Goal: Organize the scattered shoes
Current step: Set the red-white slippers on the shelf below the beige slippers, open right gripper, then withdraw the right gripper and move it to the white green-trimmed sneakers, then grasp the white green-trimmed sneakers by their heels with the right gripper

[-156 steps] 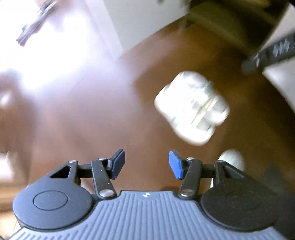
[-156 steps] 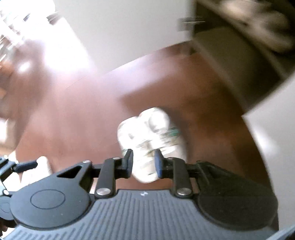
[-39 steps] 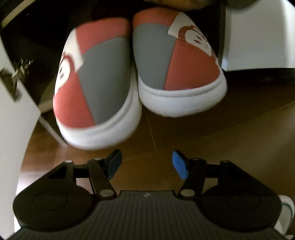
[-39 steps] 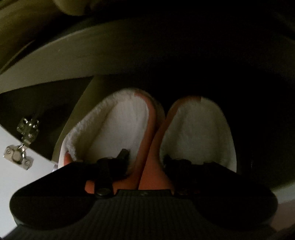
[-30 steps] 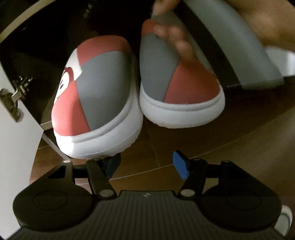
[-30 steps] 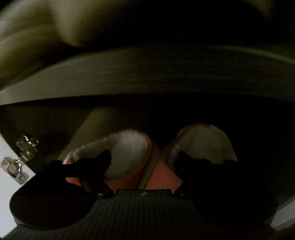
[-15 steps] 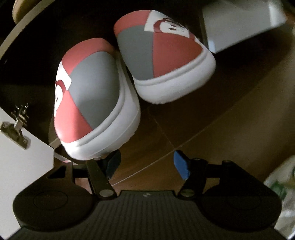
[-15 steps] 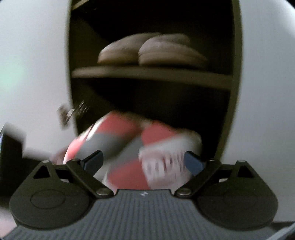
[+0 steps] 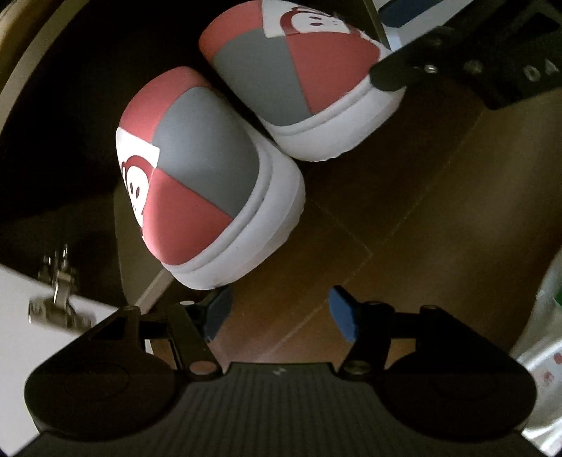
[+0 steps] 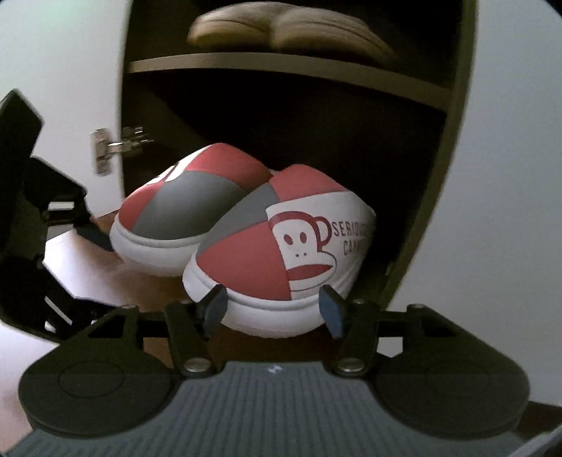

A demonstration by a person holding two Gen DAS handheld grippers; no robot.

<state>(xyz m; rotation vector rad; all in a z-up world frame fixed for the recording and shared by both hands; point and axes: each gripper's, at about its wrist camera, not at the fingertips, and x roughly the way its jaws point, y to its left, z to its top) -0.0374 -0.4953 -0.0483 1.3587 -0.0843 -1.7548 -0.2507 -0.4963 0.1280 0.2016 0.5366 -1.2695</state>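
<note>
Two red and grey slippers with white soles and a monkey print sit side by side at the cabinet's bottom opening, toes out. In the left wrist view the near slipper [image 9: 196, 182] lies just ahead of my open, empty left gripper [image 9: 279, 313]; the far slipper [image 9: 298, 73] has the right gripper's finger [image 9: 397, 72] at its toe. In the right wrist view my right gripper [image 10: 272, 309] is open, its fingers either side of the right slipper's [image 10: 277, 246] toe. The left slipper [image 10: 186, 200] sits beside it, with the left gripper [image 10: 87, 232] at its left.
The dark shoe cabinet has a shelf [image 10: 281, 66] holding a pair of beige shoes [image 10: 281, 28]. A white cabinet door with a metal hinge [image 10: 112, 146] stands at the left. A white patterned shoe [image 9: 541, 337] lies on the brown wood floor [image 9: 439, 218] at the right.
My right gripper has let go of the slippers, opened and pulled back out of the cabinet. The slippers now rest at the cabinet's bottom opening. My left gripper has shifted and stays open.
</note>
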